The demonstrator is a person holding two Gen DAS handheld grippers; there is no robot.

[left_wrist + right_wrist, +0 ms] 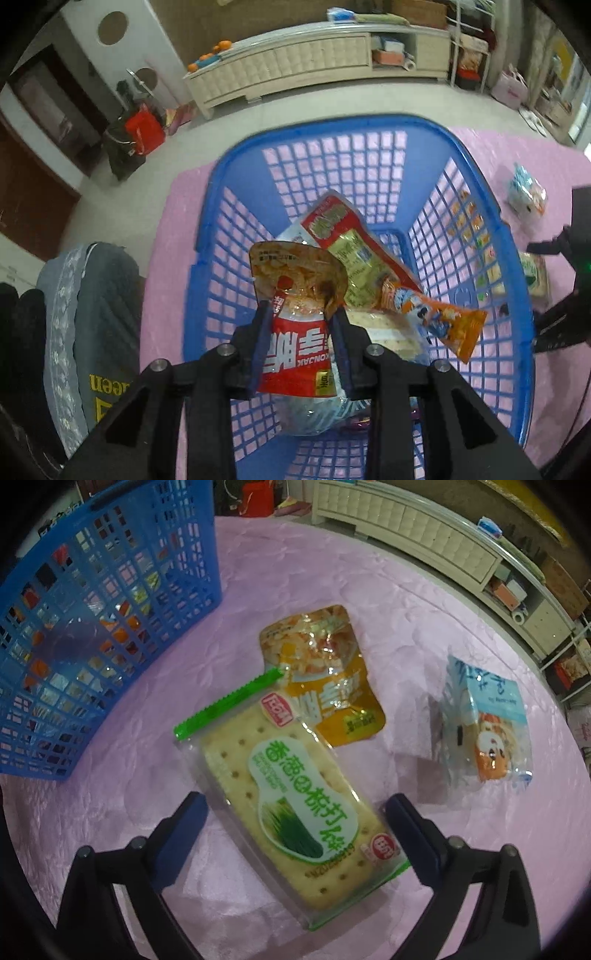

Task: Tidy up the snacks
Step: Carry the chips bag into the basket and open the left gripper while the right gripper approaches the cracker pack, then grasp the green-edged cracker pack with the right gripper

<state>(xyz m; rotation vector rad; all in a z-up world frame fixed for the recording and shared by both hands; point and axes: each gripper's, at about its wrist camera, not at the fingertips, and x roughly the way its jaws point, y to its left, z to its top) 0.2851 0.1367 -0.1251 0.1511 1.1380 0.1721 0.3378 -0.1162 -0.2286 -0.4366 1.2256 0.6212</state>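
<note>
My left gripper [301, 308] is shut on a red konjac packet [295, 343], which hangs above the inside of the blue plastic basket [332, 123]. Several snacks lie in that basket, among them a red-and-green packet [343, 236] and an orange packet [439, 321]. My right gripper [293, 799] is open and points down. Its fingers straddle a green-labelled cracker packet [258, 738] that lies flat on the pink cloth [406, 609], and the pads stand clear of the packet. The basket's wall [110, 590] rises to the left.
A yellow packet [325, 672] lies just beyond the crackers, partly under them. A light blue packet [484, 720] sits to the right on the cloth. A long white cabinet [295, 62] stands on the floor behind. A grey quilted bag [92, 314] lies left of the cloth.
</note>
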